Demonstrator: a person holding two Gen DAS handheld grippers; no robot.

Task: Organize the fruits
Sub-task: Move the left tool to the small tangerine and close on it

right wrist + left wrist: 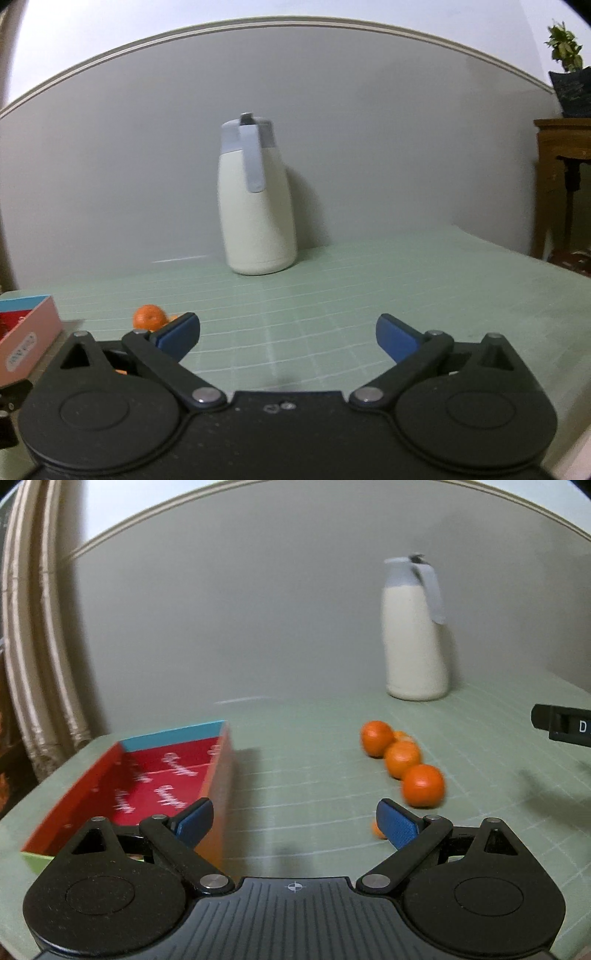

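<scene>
Pale green gridded table mat (314, 738) underlies everything. Red open cardboard box (147, 782) lies beside the left gripper's (294, 821) left jaw; round orange fruits (400, 758) cluster past its right jaw. Both the left and right gripper (288, 338) gape wide, empty. Risk: a glancing jaw could roll the fruits apart.

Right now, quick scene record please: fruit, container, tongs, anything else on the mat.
fruit: oranges in a loose row on the green mat, to the right of the box; at least four visible
container: red box, open top, no fruit seen inside
left tongs: open, nothing between the pads
right tongs: open, nothing between the pads
other: white jug with grey lid, upright near the wall
progress: no orange boxed yet
</scene>
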